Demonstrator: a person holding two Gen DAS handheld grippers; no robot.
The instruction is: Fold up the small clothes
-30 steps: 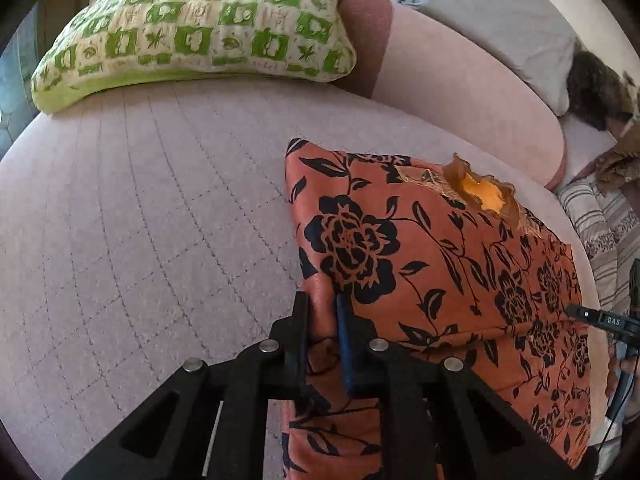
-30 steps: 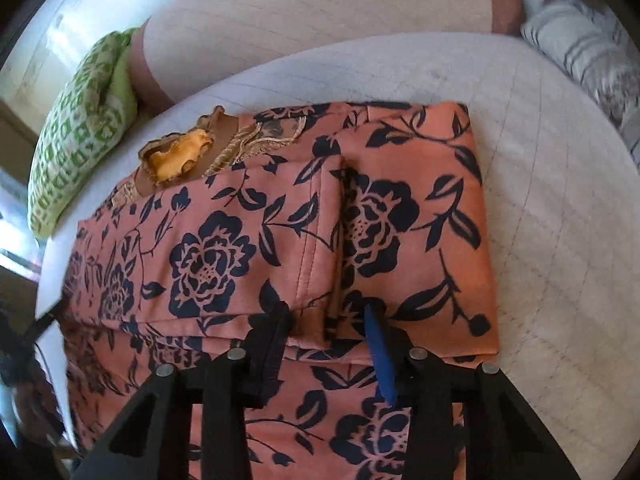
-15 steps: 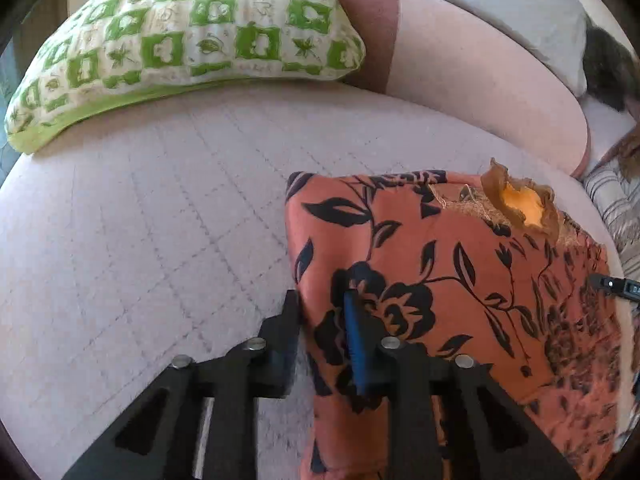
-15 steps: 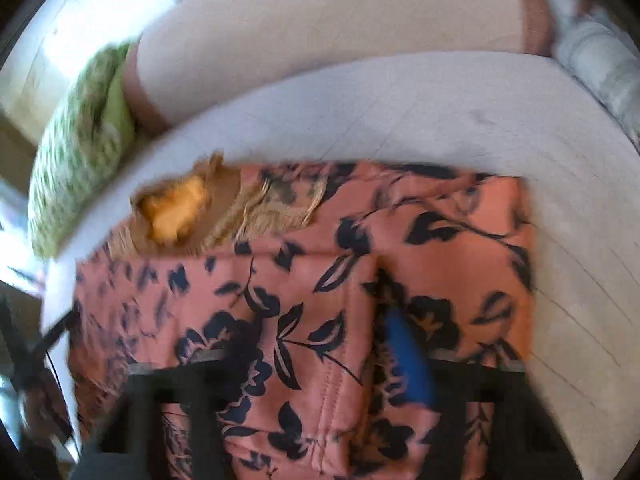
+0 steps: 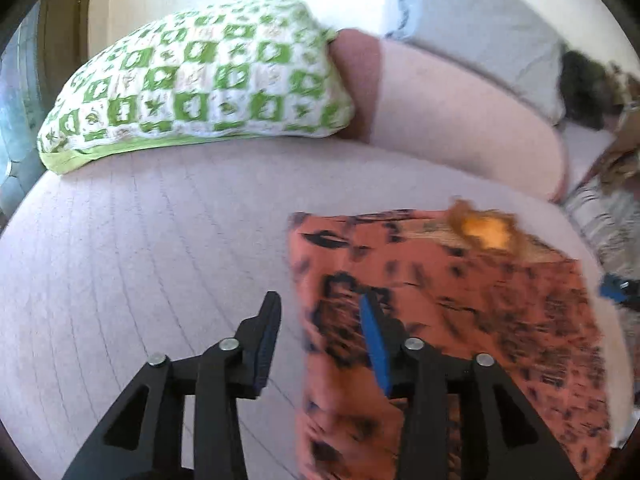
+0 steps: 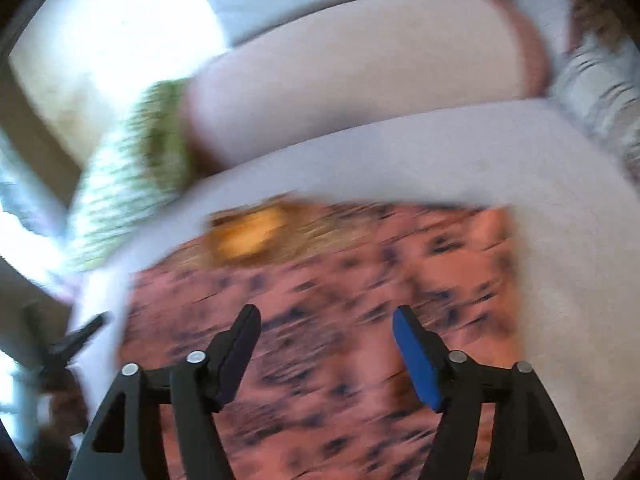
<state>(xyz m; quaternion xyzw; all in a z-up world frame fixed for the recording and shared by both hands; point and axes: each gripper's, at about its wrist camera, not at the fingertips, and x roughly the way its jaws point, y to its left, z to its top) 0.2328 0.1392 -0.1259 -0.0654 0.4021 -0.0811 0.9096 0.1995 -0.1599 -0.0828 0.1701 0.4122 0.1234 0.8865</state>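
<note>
An orange garment with a dark flower print (image 5: 460,300) (image 6: 340,300) lies folded flat on the pale pink bed cover (image 5: 140,248), its gold-trimmed neckline (image 5: 484,232) at the far edge. My left gripper (image 5: 320,312) hangs above the garment's left edge, jaws opening, no cloth pinched between them. My right gripper (image 6: 326,318) hovers over the garment's middle with its jaws opening wide and nothing held. The right wrist view is blurred by motion.
A green-and-white checked pillow (image 5: 200,88) lies at the back left against a pink bolster (image 5: 460,112). A grey pillow (image 5: 472,28) and striped fabric (image 5: 608,216) sit at the back right. Bare bed cover stretches left of the garment.
Both grippers let go of the garment's edge, opened and lifted away. The fold they carried now lies flat on the garment.
</note>
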